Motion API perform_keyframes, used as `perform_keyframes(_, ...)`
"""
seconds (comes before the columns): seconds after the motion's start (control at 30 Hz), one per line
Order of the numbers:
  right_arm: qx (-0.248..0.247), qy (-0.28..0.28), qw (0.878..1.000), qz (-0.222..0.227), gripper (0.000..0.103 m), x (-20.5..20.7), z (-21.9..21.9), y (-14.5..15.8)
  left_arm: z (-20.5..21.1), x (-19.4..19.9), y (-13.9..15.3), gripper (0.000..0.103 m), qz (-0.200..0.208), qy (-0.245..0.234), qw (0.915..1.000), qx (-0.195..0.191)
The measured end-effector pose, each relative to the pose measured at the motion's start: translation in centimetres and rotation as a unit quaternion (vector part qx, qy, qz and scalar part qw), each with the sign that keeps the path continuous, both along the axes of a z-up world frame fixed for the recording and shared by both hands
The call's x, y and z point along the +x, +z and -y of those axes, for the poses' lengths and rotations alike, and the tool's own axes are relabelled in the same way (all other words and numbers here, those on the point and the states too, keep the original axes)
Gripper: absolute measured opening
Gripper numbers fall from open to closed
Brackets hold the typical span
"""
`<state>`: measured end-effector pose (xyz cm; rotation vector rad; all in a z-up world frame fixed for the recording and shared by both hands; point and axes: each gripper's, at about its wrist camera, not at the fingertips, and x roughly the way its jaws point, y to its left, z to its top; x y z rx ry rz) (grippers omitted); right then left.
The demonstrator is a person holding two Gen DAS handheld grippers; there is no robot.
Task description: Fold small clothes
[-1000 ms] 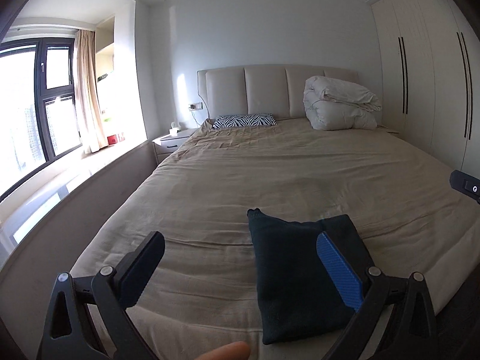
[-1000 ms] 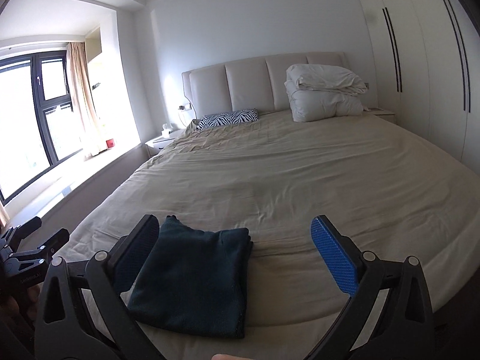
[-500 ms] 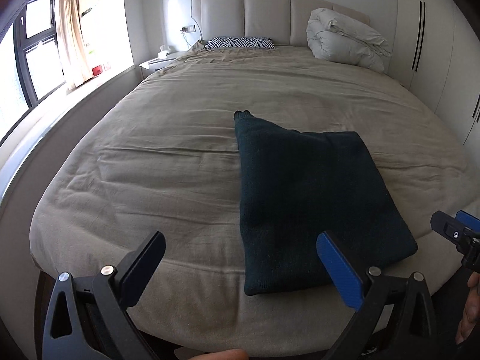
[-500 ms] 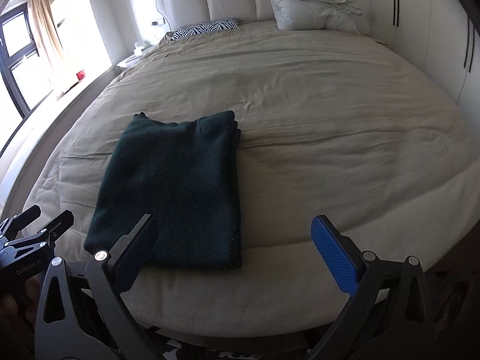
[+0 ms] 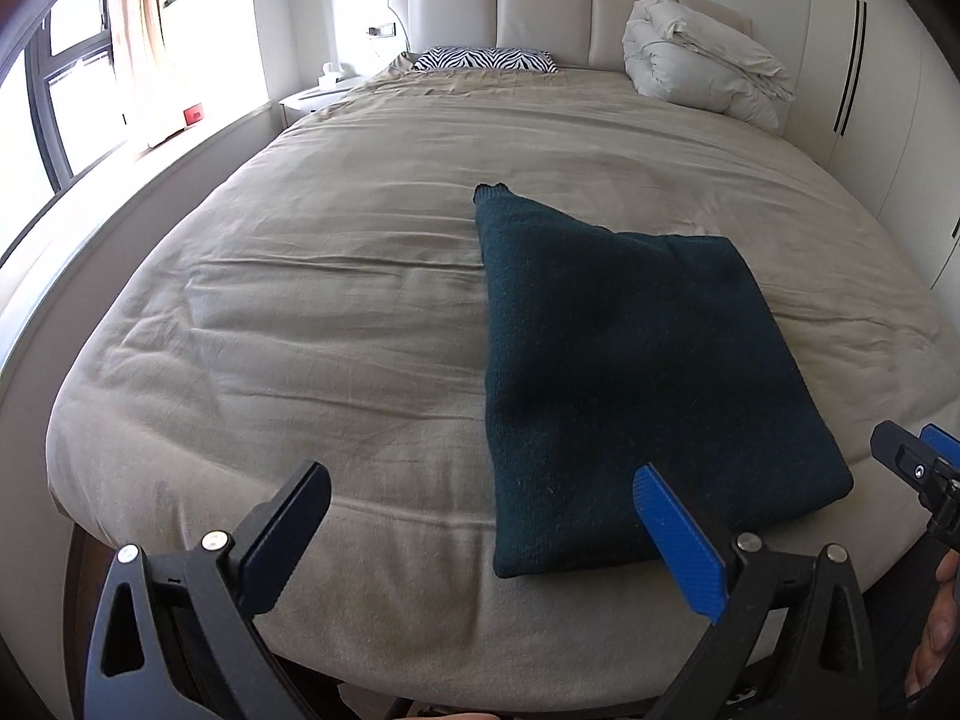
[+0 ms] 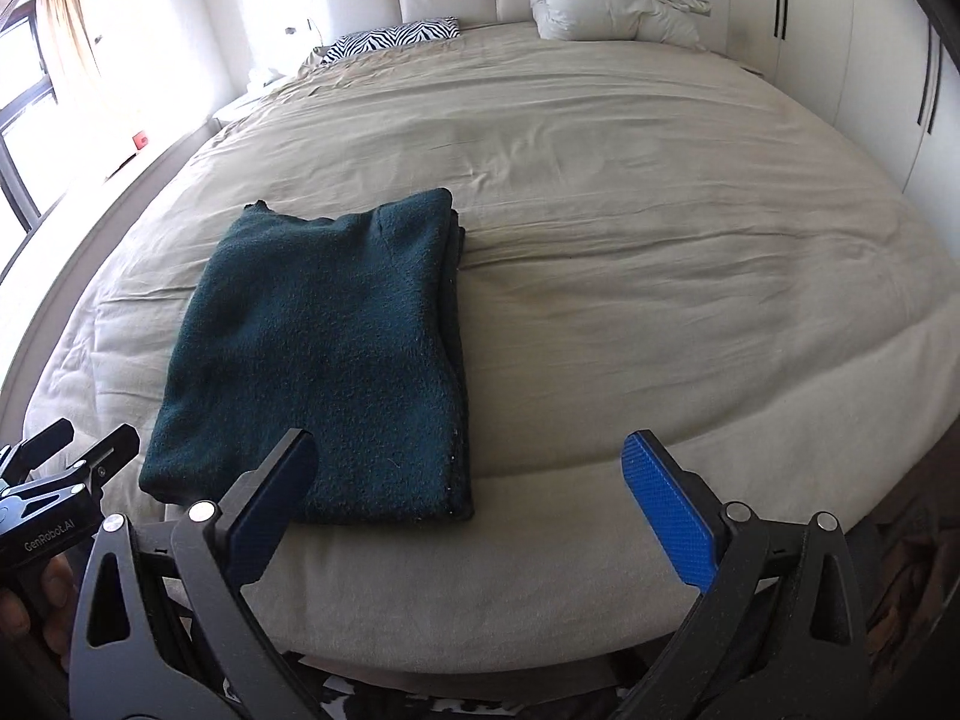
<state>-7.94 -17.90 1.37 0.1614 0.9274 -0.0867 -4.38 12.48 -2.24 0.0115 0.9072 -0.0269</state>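
Sweater (image 5: 630, 384), dark green and folded into a rectangle, lies flat near the foot edge of the bed (image 5: 336, 324). My left gripper (image 5: 480, 534) hangs over that near edge, jaws spread wide and empty. My right gripper (image 6: 468, 498) is just as wide and empty. A white duvet (image 5: 702, 66) and striped pillow (image 5: 486, 59) sit far off by the headboard.

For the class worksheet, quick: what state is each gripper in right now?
Left gripper: open, holding nothing.
Right gripper: open, holding nothing, above the folded dark green garment.
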Motion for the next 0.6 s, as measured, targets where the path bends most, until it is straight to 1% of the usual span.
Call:
perform_keyframes(0.13,-0.012,0.005,1.0,0.008,0.103,-0.21,-0.61,0.29,-0.03,0.0,-0.12,0.103,-0.003,0.002,1.0,0.002)
perform_keyframes(0.6,-0.019,0.004,1.0,0.005,0.103,0.09,-0.86,-0.16,-0.57,0.32,-0.59,0.103,-0.009,0.006,0.9999,0.003)
